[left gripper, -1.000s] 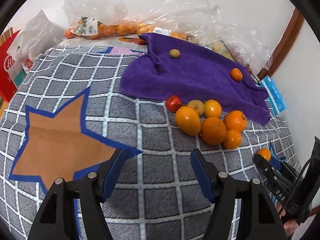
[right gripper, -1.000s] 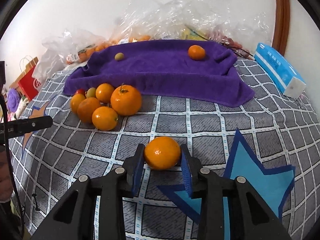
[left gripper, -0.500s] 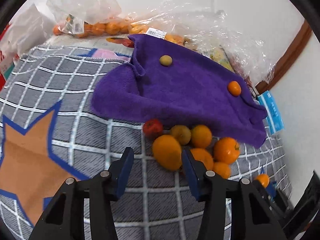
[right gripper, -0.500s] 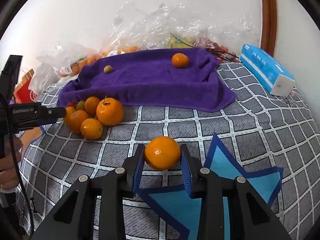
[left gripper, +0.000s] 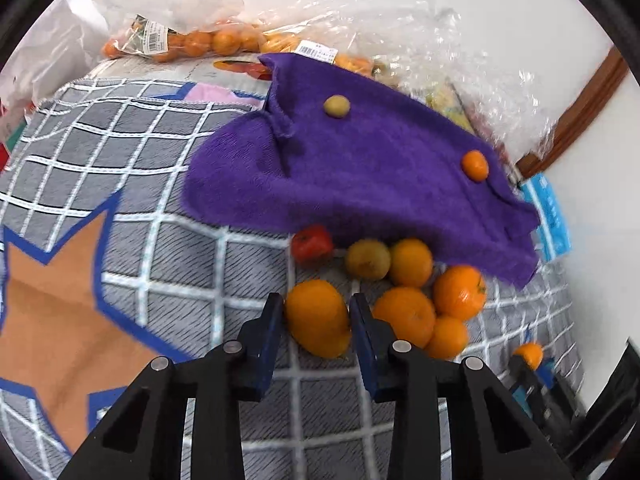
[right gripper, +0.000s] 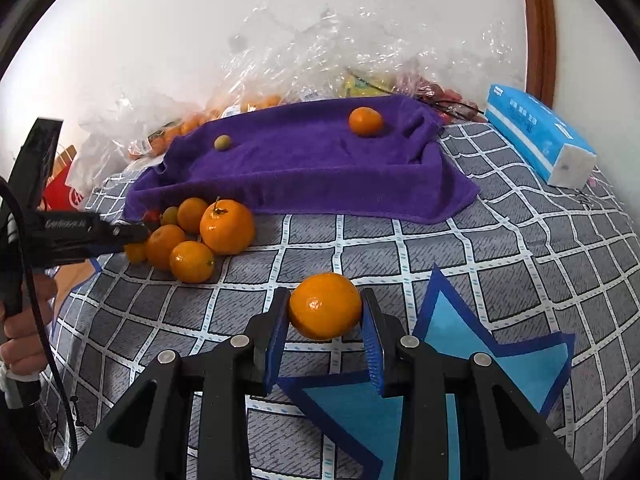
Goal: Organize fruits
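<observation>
My left gripper (left gripper: 316,320) had just been closing, and its blue pads now sat against both sides of the nearest orange (left gripper: 318,318) at the front of the fruit pile (left gripper: 404,288) on the checked blanket (left gripper: 160,248). My right gripper (right gripper: 325,322) was pinching another orange (right gripper: 325,306), well apart from the pile and near a blue star patch (right gripper: 460,332). Just behind the left gripper's orange lay more oranges, a yellow-green fruit (left gripper: 368,259) and a red fruit (left gripper: 312,243), close against the edge of the purple towel (left gripper: 360,176). On the towel sat a small green fruit (left gripper: 337,106) and a small orange (left gripper: 475,165), well apart. Farthest back, clear plastic bags (left gripper: 192,36) of fruit lay against the wall, and a blue tissue pack (right gripper: 540,136) lay beside the towel.
</observation>
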### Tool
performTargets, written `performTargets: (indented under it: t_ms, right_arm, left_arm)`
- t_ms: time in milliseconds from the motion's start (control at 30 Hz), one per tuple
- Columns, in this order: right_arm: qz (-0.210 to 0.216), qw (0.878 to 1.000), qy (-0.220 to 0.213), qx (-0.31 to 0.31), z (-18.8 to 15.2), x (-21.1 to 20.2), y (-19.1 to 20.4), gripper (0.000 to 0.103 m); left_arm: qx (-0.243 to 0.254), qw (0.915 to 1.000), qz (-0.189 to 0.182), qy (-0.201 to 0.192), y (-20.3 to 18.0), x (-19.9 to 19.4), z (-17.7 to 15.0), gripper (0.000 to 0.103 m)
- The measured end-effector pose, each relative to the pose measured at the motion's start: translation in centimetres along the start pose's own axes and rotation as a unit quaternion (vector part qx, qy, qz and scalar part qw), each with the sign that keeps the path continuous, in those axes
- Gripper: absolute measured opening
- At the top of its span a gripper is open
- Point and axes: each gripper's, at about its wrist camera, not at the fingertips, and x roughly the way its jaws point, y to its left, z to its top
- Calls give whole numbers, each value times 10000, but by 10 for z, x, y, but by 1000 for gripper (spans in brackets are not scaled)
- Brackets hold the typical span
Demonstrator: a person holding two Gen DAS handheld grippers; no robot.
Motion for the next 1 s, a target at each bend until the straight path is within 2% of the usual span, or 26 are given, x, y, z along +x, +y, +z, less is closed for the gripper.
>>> performTargets:
  t_ms: [100, 233, 500, 667, 733, 900, 1000]
  right_arm:
    - [55, 10000, 59, -53, 0, 2, 2, 35]
    - [37, 9999, 61, -112, 0, 3, 5, 35]
    - [-79, 9999, 50, -101, 1, 2, 5, 35]
    - [-202, 9996, 30, -198, 0, 2, 9, 35]
    - [-265, 9994, 24, -201, 0, 1, 9, 35]
    - [-443, 9988, -124, -172, -1, -5, 9, 35]
    - [-504, 9985, -123, -158, 1, -6, 10, 35]
  left_arm:
    - [332, 9990, 238, 162, -6, 6, -4, 35]
    - [606, 9967, 471, -282, -16, 7, -12, 33]
    - [578, 9971, 175, -461, -8, -8, -26, 33]
    - [548, 9962, 264, -626, -3, -9, -31, 33]
    - [630, 9941, 410, -782, -4, -5, -34, 33]
    - [590, 9937, 199, -936, 0, -5, -37, 33]
    - [457, 9940, -83, -987, 6, -7, -37, 33]
